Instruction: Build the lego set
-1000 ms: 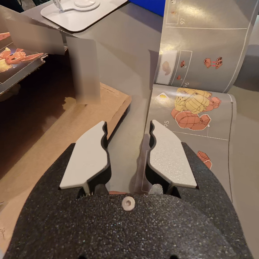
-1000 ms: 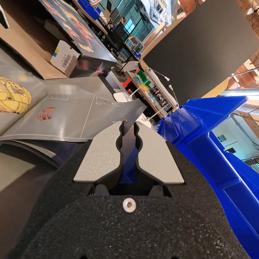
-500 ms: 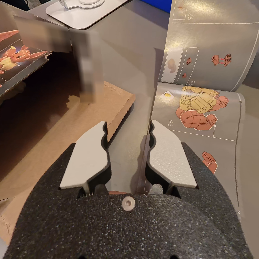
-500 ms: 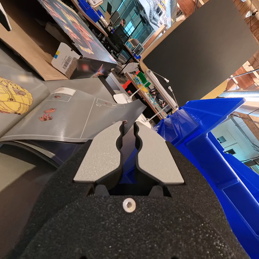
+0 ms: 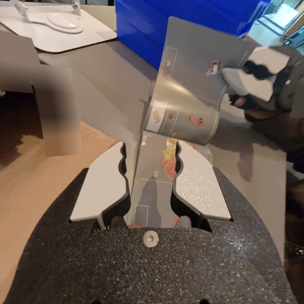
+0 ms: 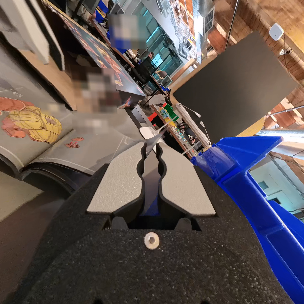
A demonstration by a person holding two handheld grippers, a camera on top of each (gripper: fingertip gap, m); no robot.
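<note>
- Your right gripper [image 6: 151,145] has its jaws nearly together, pinching the corner of a grey page [image 6: 92,148] of the instruction booklet; that corner pokes out past the fingertips toward 12 o'clock.
- Your left gripper [image 5: 150,148] stands open with a wide gap and holds nothing. It hangs over the booklet's lower page [image 5: 153,185], which shows between the fingers.
- In the left wrist view the lifted page [image 5: 185,92] stands up and curls at 1 o'clock, with your right gripper [image 5: 233,82] on its far edge at 2 o'clock.
- The blue bin [image 5: 148,28] sits at 12 o'clock behind the page; in the right wrist view it fills 3 to 5 o'clock [image 6: 246,189].
- The set's box [image 6: 102,54] lies at 10 to 11 o'clock in the right wrist view, and brown cardboard [image 5: 32,189] lies at 9 o'clock in the left.
- A white stand base [image 5: 65,31] rests at 11 o'clock on the table [image 5: 102,69].
- No loose bricks or built model show in either view, so I cannot tell how much is assembled. Judging by the page being turned, you are between steps: find the next pieces and attach them.
</note>
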